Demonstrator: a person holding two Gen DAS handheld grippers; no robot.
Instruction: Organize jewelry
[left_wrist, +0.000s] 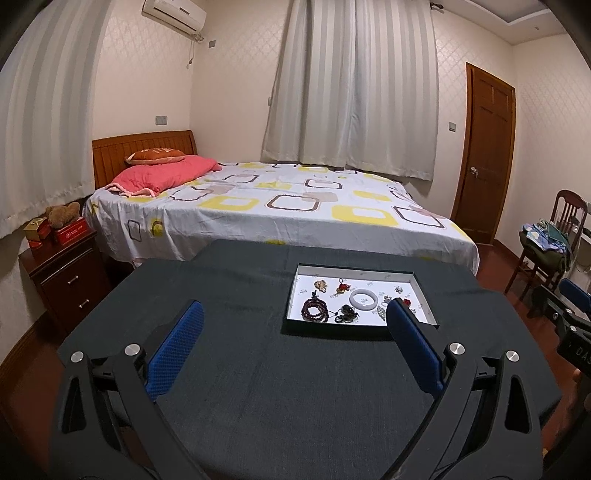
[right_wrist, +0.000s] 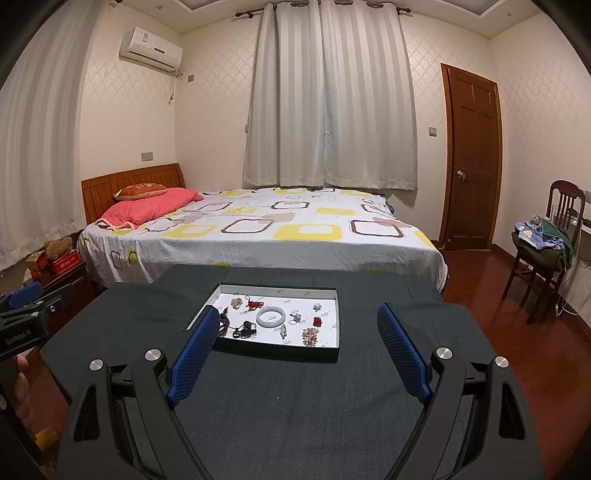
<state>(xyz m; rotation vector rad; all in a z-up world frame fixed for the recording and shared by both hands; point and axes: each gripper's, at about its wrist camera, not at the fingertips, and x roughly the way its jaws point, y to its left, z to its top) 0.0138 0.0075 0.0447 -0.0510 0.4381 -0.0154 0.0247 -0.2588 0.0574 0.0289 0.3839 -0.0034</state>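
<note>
As seen from both wrist views: jewelry spread loose inside 1 tray (right_wrist: 334, 317) on dark table (right_wrist: 295, 406).
Left gripper (left_wrist: 295, 317): spread wide, holding nothing, well short of tray.
Right gripper (right_wrist: 297, 321): spread wide, holding nothing.
Items: white bangle (right_wrist: 271, 316), dark bead strand (left_wrist: 316, 312), red charm (right_wrist: 317, 321), several small pieces.
Stage: fits either sorting ahead or sorting finished; not settled.
Writing: "GenRoboAI" on left gripper body; tray print too small to read.
</note>
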